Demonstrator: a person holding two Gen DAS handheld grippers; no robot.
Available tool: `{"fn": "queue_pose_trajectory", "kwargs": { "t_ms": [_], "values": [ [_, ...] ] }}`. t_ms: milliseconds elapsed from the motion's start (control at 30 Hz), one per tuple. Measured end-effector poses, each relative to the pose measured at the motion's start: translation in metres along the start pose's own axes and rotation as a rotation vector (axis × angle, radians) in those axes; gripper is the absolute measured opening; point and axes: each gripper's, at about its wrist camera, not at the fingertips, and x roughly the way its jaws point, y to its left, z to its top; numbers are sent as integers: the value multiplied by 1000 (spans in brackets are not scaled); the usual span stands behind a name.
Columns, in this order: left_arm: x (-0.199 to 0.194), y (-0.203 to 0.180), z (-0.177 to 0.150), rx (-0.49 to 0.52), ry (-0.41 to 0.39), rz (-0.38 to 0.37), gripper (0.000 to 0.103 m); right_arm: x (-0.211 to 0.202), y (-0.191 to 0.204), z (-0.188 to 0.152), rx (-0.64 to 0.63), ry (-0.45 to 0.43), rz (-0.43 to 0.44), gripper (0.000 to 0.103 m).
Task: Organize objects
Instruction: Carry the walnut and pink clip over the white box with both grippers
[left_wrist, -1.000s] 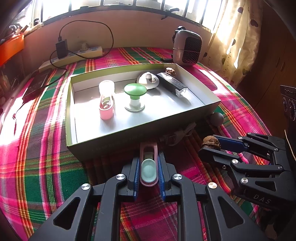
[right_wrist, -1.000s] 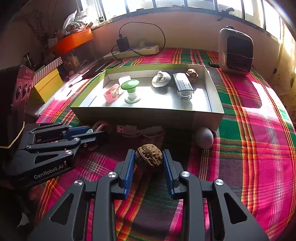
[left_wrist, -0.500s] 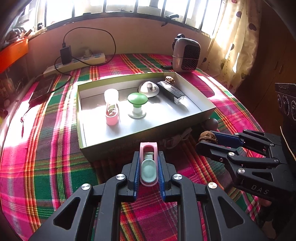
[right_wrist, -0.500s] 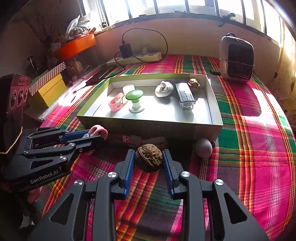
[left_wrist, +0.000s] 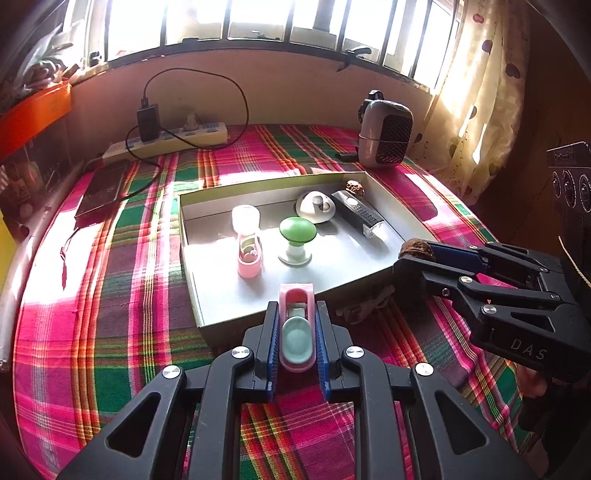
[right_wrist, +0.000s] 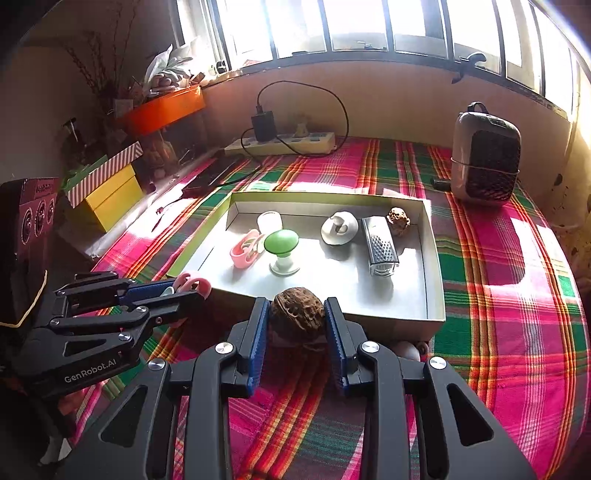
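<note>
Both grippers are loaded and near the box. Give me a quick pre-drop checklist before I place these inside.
1. Left gripper shut on the pink and green clip: ok.
2. Right gripper shut on the walnut: ok.
3. Bare floor free in the box near its front wall: ok.
4. Grippers apart from each other: ok.
5. Both loads over the box front wall: cannot tell.
6. Everything outside collected: not ok, a pale ball and a cable lie on the cloth by the front wall.
</note>
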Motion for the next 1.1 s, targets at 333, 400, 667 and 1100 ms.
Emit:
{"fn": "queue_pose_trajectory", "kwargs": {
  "t_ms": [333, 400, 667, 1100],
  "values": [
    [13, 11, 14, -19, -3, 21, 16, 30, -11, 45, 15, 3, 19, 31],
    [18, 13, 16, -18, 1, 25, 16, 39, -11, 53, 9, 7, 16, 31],
    [32, 17, 24, -25, 11, 25, 16, 77, -17, 76, 9, 51, 30, 31],
    [56, 24, 31, -35, 46, 27, 16, 119, -19, 90, 8, 118, 61, 31]
  ]
}}
